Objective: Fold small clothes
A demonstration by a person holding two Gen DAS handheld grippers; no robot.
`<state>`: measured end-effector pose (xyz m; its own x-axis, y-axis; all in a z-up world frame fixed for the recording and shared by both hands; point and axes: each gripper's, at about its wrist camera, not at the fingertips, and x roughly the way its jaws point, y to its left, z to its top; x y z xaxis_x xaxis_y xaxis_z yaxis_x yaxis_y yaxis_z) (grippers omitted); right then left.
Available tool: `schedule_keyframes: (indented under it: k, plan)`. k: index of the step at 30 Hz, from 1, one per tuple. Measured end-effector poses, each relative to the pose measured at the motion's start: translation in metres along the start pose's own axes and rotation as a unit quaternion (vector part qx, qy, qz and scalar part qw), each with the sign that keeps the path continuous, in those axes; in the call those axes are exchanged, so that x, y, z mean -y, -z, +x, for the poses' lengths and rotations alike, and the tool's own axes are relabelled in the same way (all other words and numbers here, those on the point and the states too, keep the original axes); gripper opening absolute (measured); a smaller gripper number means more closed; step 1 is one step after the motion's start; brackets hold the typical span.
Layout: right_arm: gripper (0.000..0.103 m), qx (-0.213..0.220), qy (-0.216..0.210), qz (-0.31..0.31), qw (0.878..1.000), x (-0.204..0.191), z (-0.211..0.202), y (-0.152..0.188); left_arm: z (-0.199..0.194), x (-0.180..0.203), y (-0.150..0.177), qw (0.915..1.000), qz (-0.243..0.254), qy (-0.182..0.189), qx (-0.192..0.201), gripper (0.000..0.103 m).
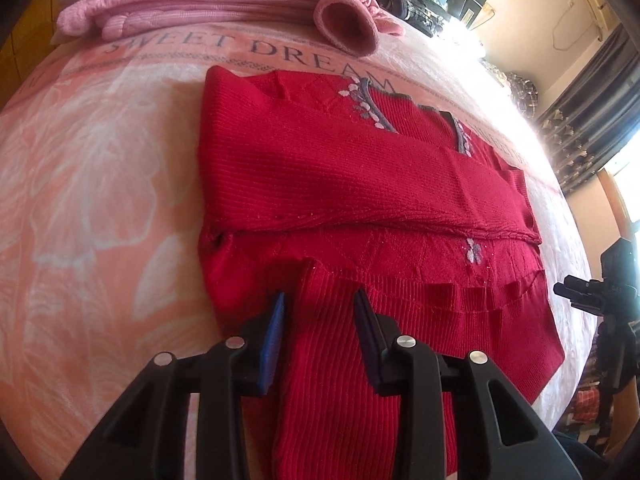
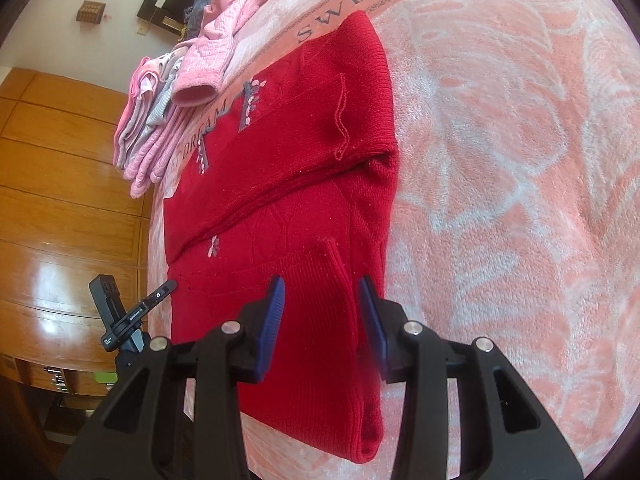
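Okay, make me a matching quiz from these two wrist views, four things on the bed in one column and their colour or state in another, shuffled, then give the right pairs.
Things
1. sweater
2. stack of folded clothes
3. blanket
4. left claw

Colour or state
A. peach with pale flower shapes and printed letters
B. open, its blue pads either side of a ribbed red fold
C. mostly pink, piled at the far end of the bed
D. red knit, sleeves folded across the body

Pairs: 1-D, 2-C, 3-A, 4-B

Red sweater (image 2: 288, 184) between parted jaws
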<state>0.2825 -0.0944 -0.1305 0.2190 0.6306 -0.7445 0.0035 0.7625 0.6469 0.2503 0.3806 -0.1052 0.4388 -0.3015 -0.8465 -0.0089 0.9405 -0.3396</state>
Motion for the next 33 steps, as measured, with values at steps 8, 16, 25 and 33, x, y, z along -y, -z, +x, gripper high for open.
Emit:
schedule_keyframes:
  k: [8,16,25,33]
  plan:
    - [0.040,0.010,0.007,-0.039,0.999,-0.009,-0.005,-0.005,-0.017,0.005,0.003,0.9973,-0.014,0.066,0.028,0.004]
    - [0.041,-0.008,0.048,-0.101,0.994,-0.024,0.023,-0.012,-0.022,-0.009,0.005,0.9958,-0.039,0.072,0.041,0.004]
    - [0.041,-0.016,0.098,-0.151,0.984,-0.032,0.049,-0.012,0.004,0.003,0.007,0.9985,-0.032,0.042,0.016,0.009]
    - [0.005,-0.014,0.114,-0.193,0.974,-0.036,0.047,-0.005,0.001,0.017,0.009,0.9996,0.006,0.007,0.026,0.004]
